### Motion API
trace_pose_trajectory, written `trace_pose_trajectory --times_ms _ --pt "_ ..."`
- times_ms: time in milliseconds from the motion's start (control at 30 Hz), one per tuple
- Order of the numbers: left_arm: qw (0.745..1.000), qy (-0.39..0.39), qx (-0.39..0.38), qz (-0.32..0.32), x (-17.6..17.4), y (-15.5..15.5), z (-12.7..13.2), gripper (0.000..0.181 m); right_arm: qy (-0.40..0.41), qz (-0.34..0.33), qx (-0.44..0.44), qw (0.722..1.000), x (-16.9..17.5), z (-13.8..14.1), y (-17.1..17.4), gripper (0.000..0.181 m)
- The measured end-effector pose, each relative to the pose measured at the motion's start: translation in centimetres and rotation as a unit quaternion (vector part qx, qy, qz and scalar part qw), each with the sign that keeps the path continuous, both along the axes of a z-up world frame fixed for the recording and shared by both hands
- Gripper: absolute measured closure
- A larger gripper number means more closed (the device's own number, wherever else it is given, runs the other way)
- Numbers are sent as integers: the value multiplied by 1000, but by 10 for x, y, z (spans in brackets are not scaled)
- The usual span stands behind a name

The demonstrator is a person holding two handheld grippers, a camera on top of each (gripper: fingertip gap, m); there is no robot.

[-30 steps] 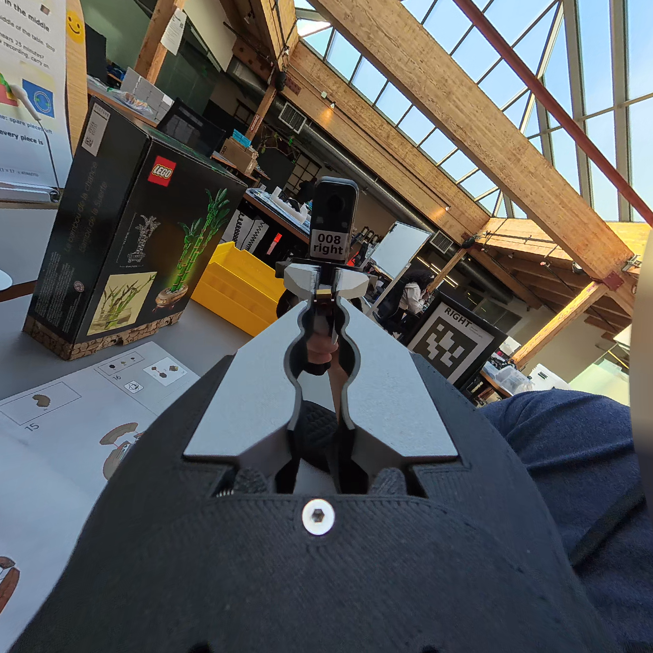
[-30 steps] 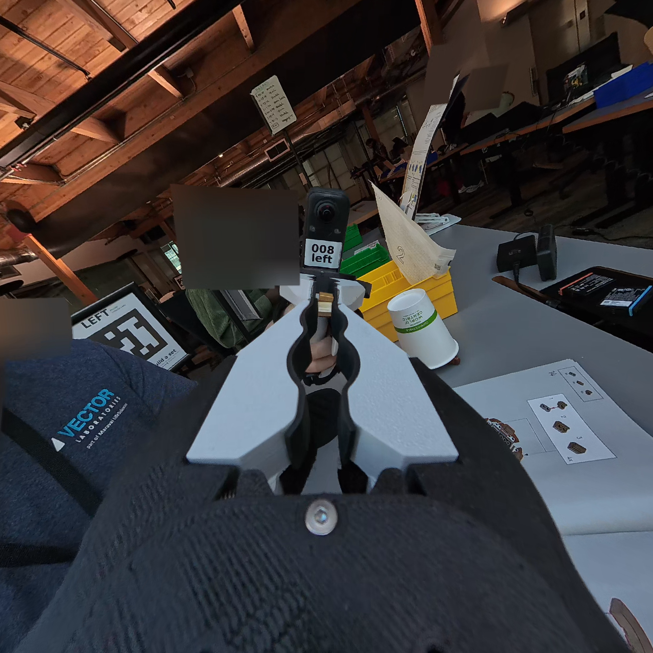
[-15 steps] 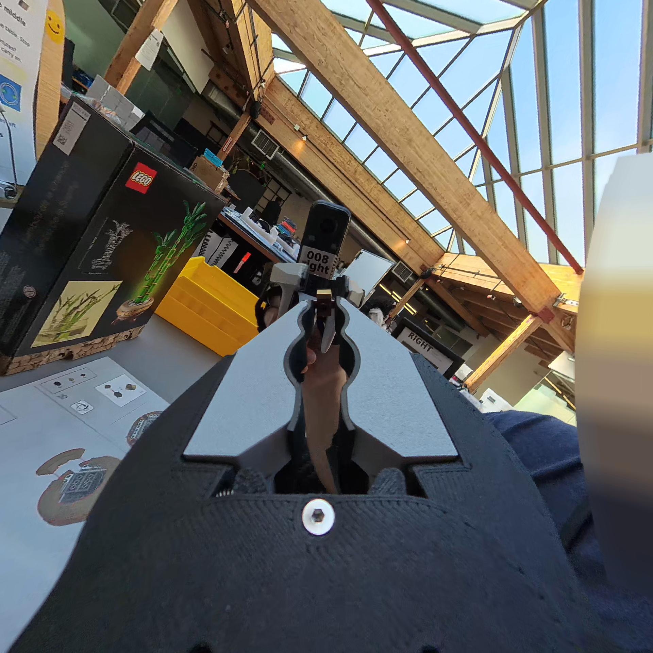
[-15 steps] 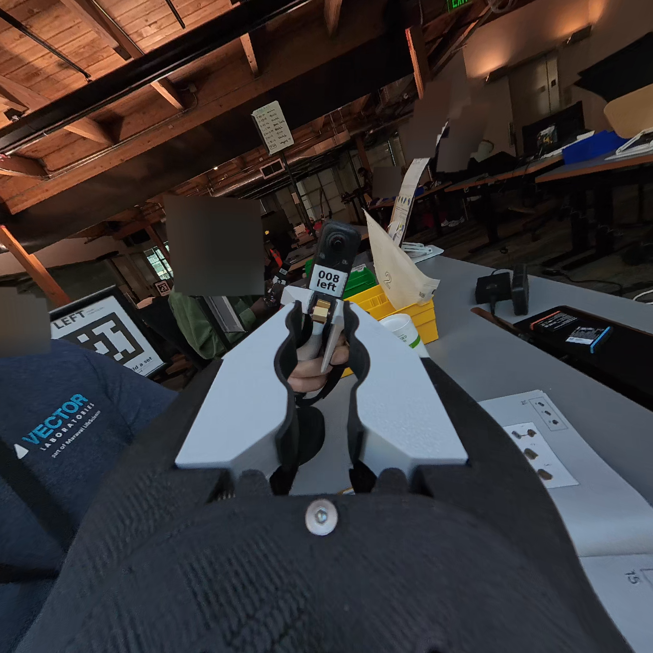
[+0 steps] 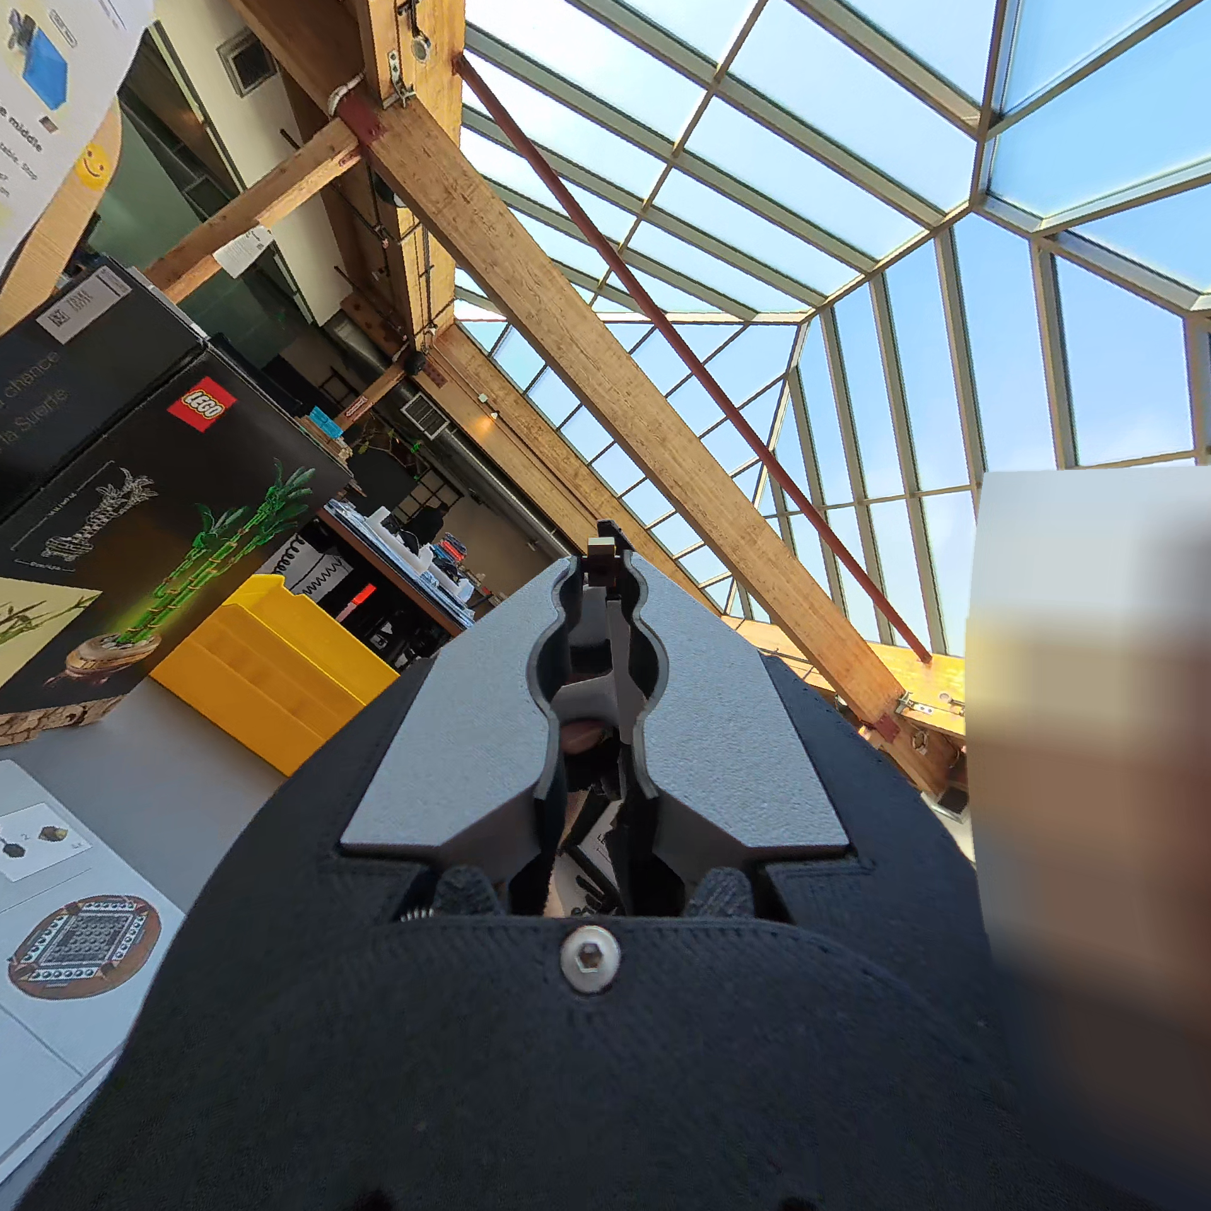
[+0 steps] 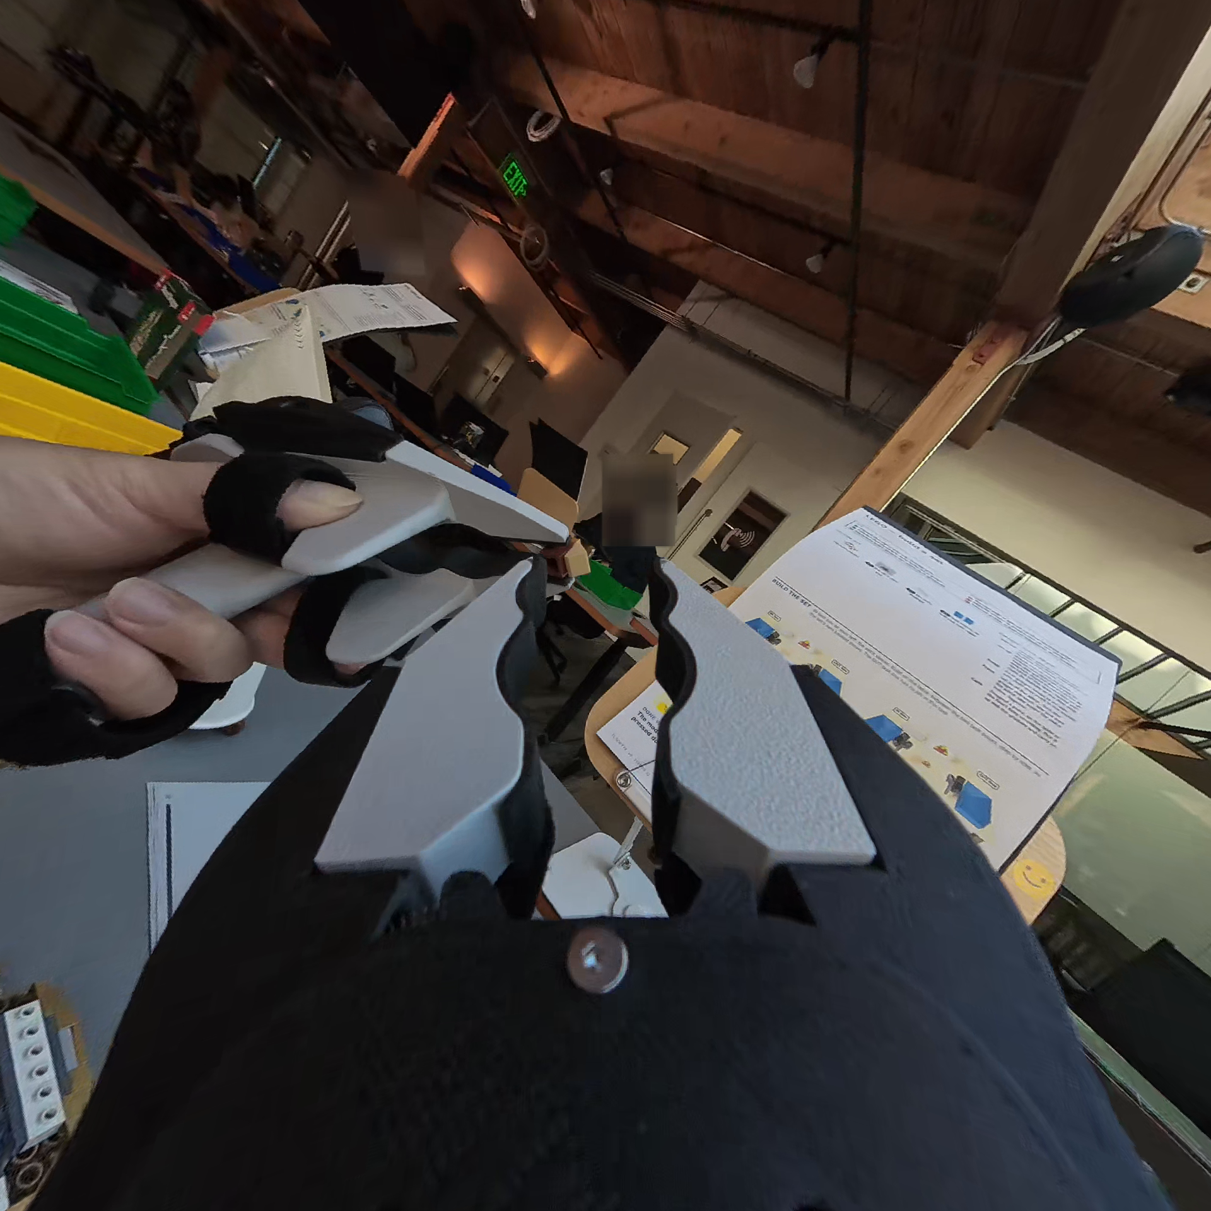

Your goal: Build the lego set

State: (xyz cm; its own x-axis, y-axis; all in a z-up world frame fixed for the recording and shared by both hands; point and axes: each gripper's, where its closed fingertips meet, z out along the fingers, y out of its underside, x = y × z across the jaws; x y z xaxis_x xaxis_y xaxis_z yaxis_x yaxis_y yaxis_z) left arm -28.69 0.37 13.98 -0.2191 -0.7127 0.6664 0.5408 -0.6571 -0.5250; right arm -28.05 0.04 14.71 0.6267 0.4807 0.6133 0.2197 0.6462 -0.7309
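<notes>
The left tool is raised off the bench, pinching a small brown and tan brick at its tips. The right tool is spread, holding nothing, with the brick just beyond its left finger.

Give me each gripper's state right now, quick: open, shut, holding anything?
Left gripper: shut on a small brown-and-tan lego piece at its fingertips.
Right gripper: open, nothing between its fingers.
</notes>
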Motion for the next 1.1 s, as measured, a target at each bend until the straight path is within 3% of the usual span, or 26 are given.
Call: trace_pose_trajectory --times_ms 400,500,633,800,967,1100 --pt "996 45 56 47 6 -3 -1 172 -26 3 13 1000 -9 -9 -3 161" --pt "989 78 109 62 7 -9 3 172 -31 56 7 998 -8 -7 -12 157" --pt "964 127 211 99 3 -21 10 172 13 175 -103 979 8 5 -20 165" --pt "936 138 306 108 -1 -44 22 172 76 347 -258 899 24 21 -38 172" --pt "907 161 372 116 5 -60 23 172 46 329 -240 912 18 20 -46 163" --pt "890 181 398 128 10 -66 22 173 29 351 -242 904 10 20 -59 161"
